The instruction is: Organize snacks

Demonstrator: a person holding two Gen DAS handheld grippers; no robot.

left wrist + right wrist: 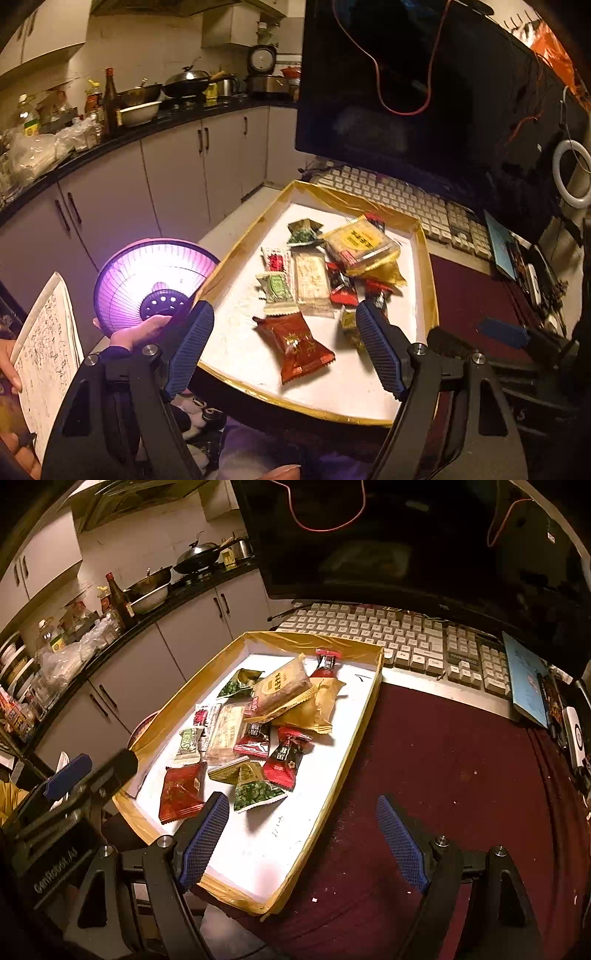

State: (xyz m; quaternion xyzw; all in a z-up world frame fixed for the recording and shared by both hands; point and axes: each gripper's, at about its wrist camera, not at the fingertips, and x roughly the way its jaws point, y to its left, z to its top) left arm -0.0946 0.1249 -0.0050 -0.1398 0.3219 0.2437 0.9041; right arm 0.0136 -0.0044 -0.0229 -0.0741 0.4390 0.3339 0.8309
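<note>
Both hand-held grippers, left (284, 350) and right (303, 845), jaws apart, holding nothing. Snack packets (258, 731) piled in gold-rimmed tray (354, 738) on bench.

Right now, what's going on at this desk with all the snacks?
A person is sorting wrapped snacks that lie piled in a shallow gold-edged tray in front of a keyboard. Both handheld grippers are open and empty: the left gripper hovers over a red packet at the tray's near end, the right gripper over its near corner. A bare hand holds a purple basket beside the tray. Nothing is picked up yet.
</note>
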